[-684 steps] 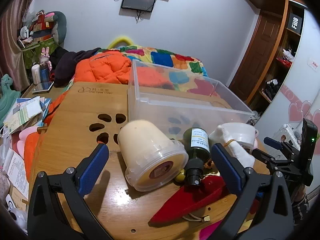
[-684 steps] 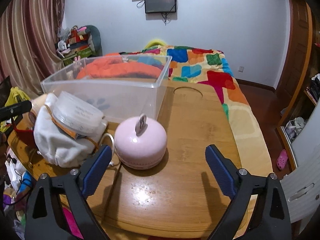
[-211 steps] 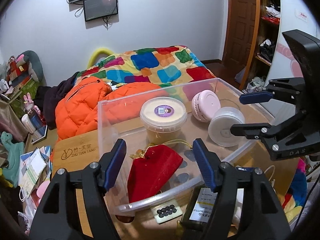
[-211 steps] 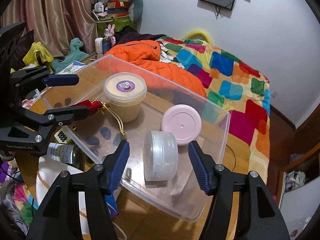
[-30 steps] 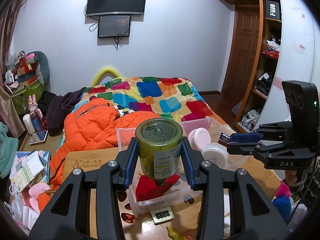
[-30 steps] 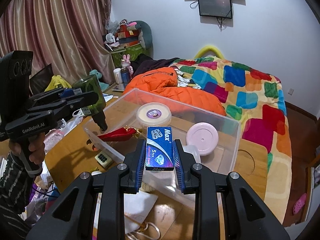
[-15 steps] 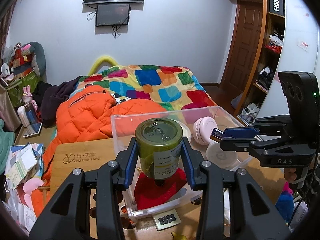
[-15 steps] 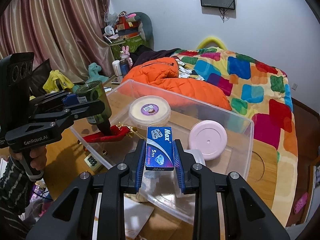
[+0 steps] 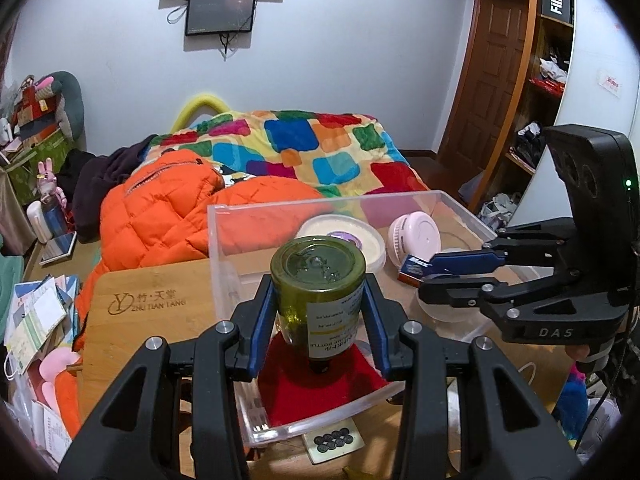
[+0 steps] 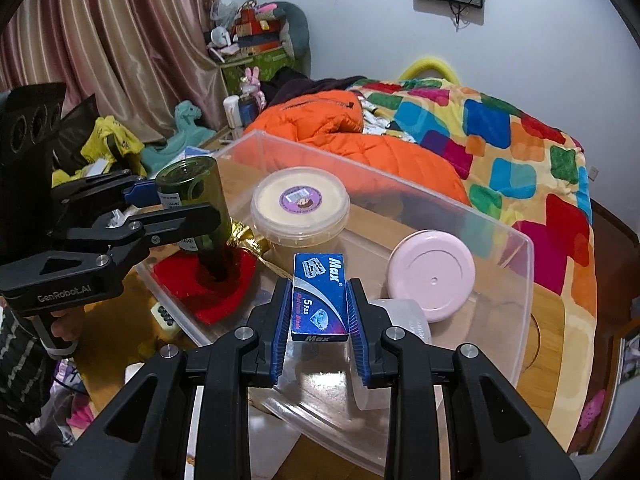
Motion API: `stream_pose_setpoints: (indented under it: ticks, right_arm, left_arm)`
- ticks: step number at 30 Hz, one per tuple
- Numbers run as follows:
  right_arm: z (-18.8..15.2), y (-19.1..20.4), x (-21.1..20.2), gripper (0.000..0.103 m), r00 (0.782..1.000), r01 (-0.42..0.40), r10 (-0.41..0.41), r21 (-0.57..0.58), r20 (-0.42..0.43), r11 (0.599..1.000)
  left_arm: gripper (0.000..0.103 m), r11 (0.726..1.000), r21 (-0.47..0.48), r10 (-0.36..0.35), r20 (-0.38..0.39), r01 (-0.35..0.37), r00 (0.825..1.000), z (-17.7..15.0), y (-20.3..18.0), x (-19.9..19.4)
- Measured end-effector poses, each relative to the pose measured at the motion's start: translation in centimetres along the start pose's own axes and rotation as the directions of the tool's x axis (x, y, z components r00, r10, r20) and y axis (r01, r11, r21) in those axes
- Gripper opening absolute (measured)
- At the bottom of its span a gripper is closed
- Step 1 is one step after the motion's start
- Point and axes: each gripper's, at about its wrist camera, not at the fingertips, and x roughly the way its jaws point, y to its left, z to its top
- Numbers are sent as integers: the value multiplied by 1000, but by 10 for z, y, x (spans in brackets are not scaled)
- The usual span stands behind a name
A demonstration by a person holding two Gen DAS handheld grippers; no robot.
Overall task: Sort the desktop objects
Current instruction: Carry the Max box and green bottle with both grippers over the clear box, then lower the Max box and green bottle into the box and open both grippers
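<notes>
My left gripper (image 9: 319, 312) is shut on a green glass bottle (image 9: 318, 280), held upside down over the near left end of the clear plastic bin (image 9: 224, 248). Its neck points down onto a red pouch (image 9: 316, 380) in the bin. My right gripper (image 10: 319, 312) is shut on a blue Max box (image 10: 319, 294) and holds it above the bin's middle (image 10: 520, 264). The bin also holds a cream tub (image 10: 300, 206), a pink round case (image 10: 430, 274) and a clear round jar (image 9: 448, 304). The bottle also shows in the right wrist view (image 10: 192, 200).
The bin stands on a wooden table (image 9: 144, 308). A small white card with black dots (image 9: 333, 440) lies on the table in front of the bin. An orange jacket (image 9: 168, 208) and a colourful quilt (image 9: 304, 144) lie on the bed behind. Papers clutter the left side (image 9: 32, 320).
Both grippers have moved down and closer to the bin. The bottle's neck has come down onto the red pouch. The blue box is lower over the bin's middle.
</notes>
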Motion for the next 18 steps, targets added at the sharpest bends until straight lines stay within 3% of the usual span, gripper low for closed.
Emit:
stream_pose_setpoints:
  ticks: [18]
  right_arm:
    - [6, 9, 15, 25, 997, 56, -59, -47, -45, 997]
  left_arm:
    - [42, 998, 50, 26, -18, -25, 999, -4, -11, 12]
